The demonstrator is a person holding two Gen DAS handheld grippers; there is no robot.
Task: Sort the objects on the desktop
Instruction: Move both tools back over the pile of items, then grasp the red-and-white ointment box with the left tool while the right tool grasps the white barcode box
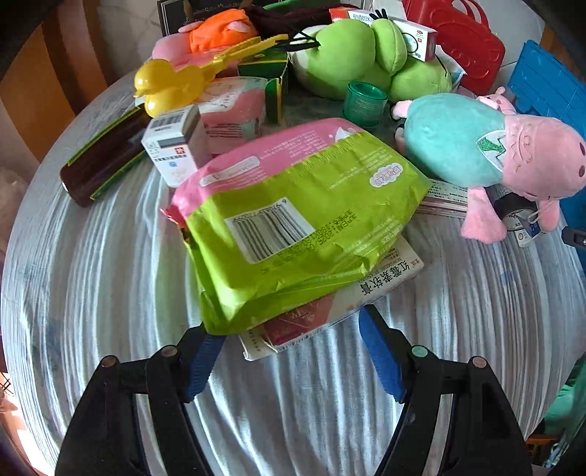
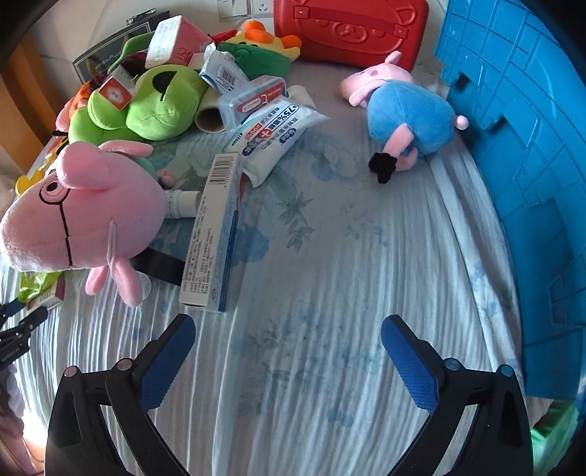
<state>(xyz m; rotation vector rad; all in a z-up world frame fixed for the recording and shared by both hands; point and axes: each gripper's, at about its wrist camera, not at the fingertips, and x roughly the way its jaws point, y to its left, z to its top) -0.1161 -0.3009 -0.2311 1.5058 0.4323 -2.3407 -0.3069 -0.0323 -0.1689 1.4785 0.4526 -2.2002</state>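
A green and pink plastic packet lies on a white box with red print on the striped cloth. My left gripper is open, its blue pads standing either side of the near end of the packet and box without pressing on them. My right gripper is open over bare cloth with nothing between its fingers. A long white and blue carton lies just beyond its left fingertip. A pink pig plush with a teal body lies between the two views.
A pile at the back holds a green frog plush, yellow duck tongs, a brown bottle, a white medicine box and a wipes pack. A blue-bodied pig plush, a red case and a blue crate stand on the right.
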